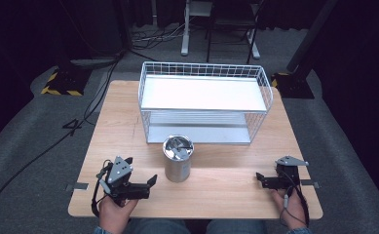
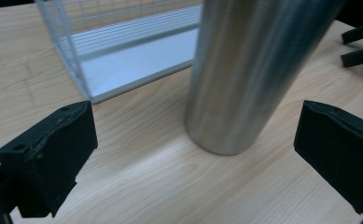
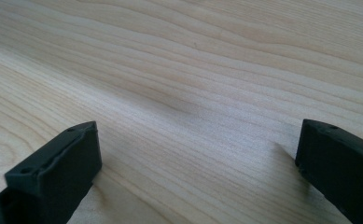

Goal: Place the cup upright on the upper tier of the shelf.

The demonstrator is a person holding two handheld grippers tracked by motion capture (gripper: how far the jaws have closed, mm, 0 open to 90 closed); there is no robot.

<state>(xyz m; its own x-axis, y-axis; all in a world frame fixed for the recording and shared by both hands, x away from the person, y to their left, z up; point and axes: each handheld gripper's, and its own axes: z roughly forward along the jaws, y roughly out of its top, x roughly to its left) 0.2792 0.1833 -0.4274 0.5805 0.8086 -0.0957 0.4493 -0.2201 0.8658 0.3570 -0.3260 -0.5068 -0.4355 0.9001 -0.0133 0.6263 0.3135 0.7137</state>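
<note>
Two tools, both released, resting low on desk [image 1: 128, 122] | left tool [image 1: 150, 181] facing steel canister [image 1: 178, 158] at centre frame, not touching | right tool [image 1: 259, 178] lower right, apart | wire shelf rack [image 1: 204, 102] behind canister | step: likely pre-grasp | next: probably advance left tool, clamp canister.

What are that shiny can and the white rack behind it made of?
The can looks like brushed metal, probably steel: silvery with soft vertical streaks. The rack seems to be white-coated wire, a thin grid around flat white shelves. The table shows pale wood grain, possibly laminate.
</note>
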